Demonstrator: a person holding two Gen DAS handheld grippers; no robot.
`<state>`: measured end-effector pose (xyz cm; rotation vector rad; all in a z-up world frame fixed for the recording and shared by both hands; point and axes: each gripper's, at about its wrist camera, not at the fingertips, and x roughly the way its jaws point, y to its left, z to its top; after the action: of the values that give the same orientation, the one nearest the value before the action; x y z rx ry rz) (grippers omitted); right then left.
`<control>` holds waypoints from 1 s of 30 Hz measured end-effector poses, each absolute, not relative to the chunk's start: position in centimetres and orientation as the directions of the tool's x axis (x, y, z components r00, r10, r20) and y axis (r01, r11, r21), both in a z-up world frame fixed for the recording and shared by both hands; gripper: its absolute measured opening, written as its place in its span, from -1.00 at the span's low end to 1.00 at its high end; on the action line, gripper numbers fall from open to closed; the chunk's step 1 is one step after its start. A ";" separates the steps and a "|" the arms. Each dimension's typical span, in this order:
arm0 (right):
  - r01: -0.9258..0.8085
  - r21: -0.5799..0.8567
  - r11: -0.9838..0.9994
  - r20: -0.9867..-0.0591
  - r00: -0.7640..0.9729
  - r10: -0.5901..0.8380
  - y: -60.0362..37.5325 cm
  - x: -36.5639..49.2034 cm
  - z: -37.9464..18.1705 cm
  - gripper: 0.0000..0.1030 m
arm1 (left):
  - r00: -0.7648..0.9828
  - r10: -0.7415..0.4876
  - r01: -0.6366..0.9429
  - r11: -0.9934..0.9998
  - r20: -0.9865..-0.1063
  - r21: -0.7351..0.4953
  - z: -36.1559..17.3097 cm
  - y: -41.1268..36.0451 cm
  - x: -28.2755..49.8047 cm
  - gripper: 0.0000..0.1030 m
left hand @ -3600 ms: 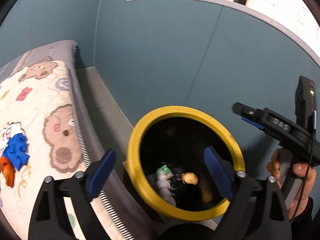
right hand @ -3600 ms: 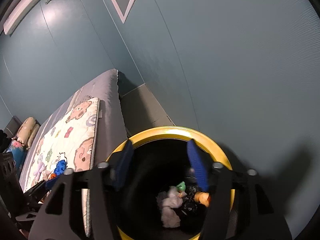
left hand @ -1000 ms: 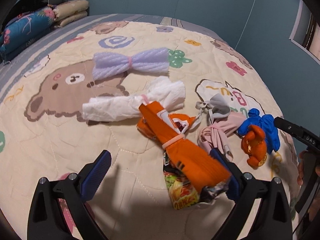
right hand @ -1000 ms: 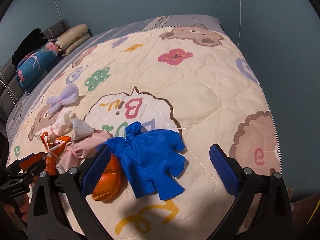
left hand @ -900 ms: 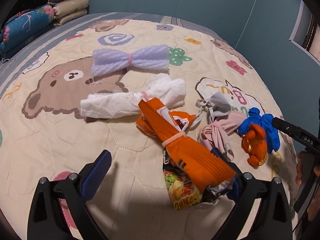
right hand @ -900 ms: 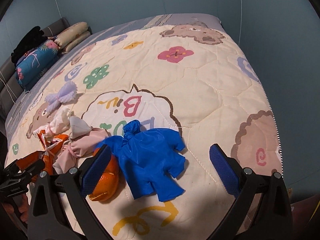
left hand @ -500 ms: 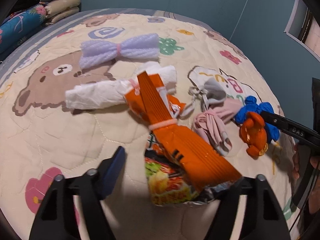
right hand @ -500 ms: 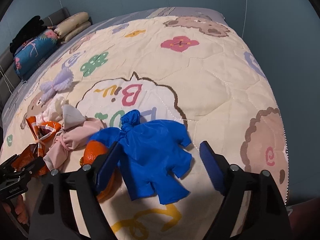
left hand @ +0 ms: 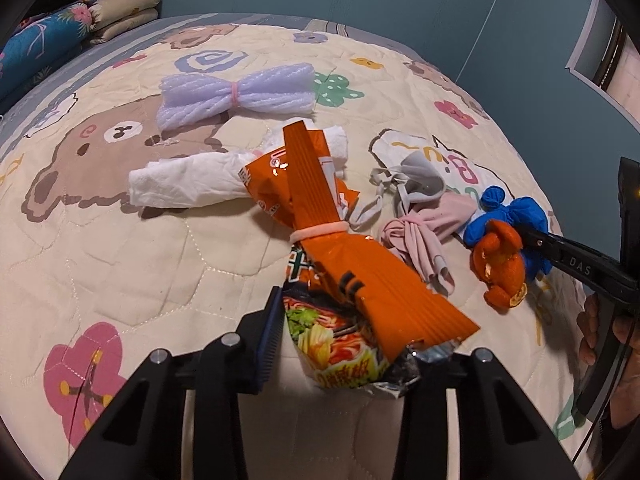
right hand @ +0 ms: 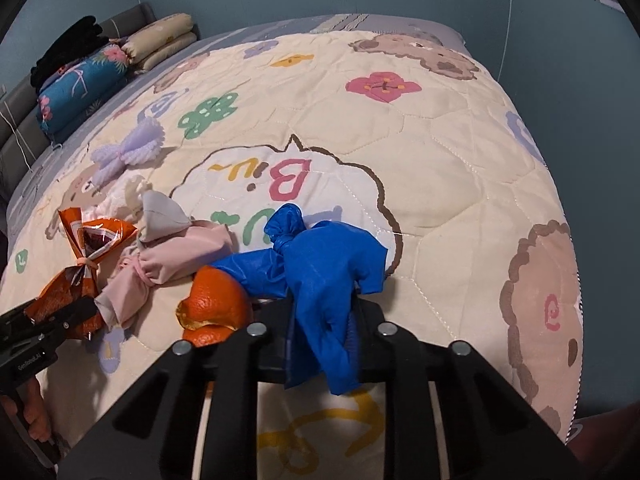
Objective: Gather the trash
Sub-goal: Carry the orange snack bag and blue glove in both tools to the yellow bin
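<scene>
- The left gripper (left hand: 344, 340), wide apart a second ago, has narrowed onto the orange snack wrapper (left hand: 360, 280) lying mid-quilt (left hand: 120, 240); its right finger is hidden under the foil, so full contact is likely, not certain.
- The right gripper (right hand: 320, 336) has likewise closed, pinching the blue glove (right hand: 320, 280) near the quilt's foot edge, beside the orange peel (right hand: 216, 308).
- Both pieces look ready to lift toward the bin, which is out of view; tissue (left hand: 180, 180) and pink cloth (left hand: 420, 232) remain.

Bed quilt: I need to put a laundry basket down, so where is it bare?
Bare: the quilt right of the blue glove, toward the pink flower print. Crowded: the strip from purple bundle through orange wrapper to orange peel.
</scene>
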<state>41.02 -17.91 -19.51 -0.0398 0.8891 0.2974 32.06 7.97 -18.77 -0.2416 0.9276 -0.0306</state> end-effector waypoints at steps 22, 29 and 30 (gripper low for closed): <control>-0.223 0.237 0.945 -0.636 0.700 0.325 -23.1 34.9 -10.9 -0.68 | 0.673 -0.113 -0.068 0.974 -0.731 -0.214 -13.5 9.5 27.4 -0.34; -0.256 0.238 0.937 -0.605 0.715 0.350 -24.5 30.2 -8.6 -0.68 | 0.673 -0.106 -0.076 0.975 -0.732 -0.210 -12.9 9.5 26.5 -0.34; -0.260 0.240 0.935 -0.603 0.716 0.354 -24.8 29.5 -8.4 -0.68 | 0.673 -0.107 -0.076 0.974 -0.732 -0.212 -12.8 9.4 26.4 -0.34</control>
<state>29.49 -24.76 -8.35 0.1420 0.6951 0.3408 26.40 9.36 -12.77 -0.2335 0.8344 -0.0181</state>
